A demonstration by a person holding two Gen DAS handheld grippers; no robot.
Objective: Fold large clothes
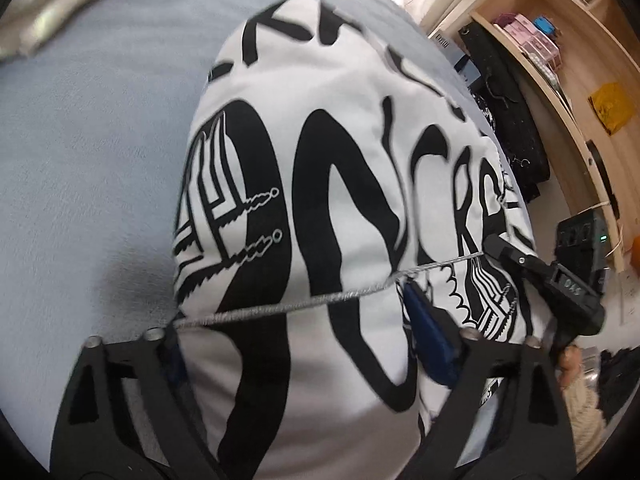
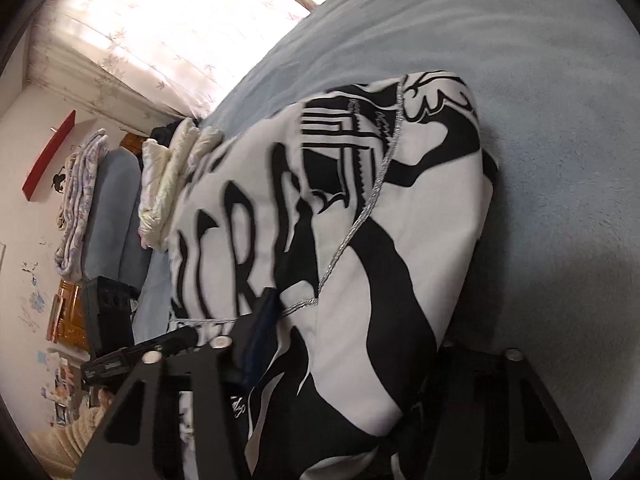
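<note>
Clothing here is one large white garment (image 1: pixel 340 160) printed with bold black lettering and line drawings, lying in a folded bundle on a pale blue-grey bed cover (image 1: pixel 88 152). A silver-grey cord (image 1: pixel 280 308) runs across its near part.

The left claw (image 1: pixel 296 344) straddles the near edge of the garment with its fingers spread wide; the blue pad of one finger (image 1: pixel 424 320) rests against the cloth, and the other finger lies at the bundle's left edge, so whether the pads actually press on the fabric cannot be told. The right claw (image 2: pixel 352 344) has fabric bunched up between its fingers, and it appears clamped on the garment, though its far finger is mostly hidden by cloth and shadow. A hand (image 1: pixel 570 362) shows behind the right claw in the left wrist view.

The bed cover is soft and fleecy, with a dark shadow beside the bundle. At the head of the bed lie cream pillows (image 2: pixel 176 176) and stacked bedding (image 2: pixel 104 208). A sheer patterned curtain (image 2: pixel 160 20) glows with daylight. A light wooden shelf unit (image 1: pixel 560 80) holds small boxes, and dark clothing (image 1: pixel 508 104) hangs between it and the bed. A red shelf (image 2: pixel 50 156) hangs on the white wall.
</note>
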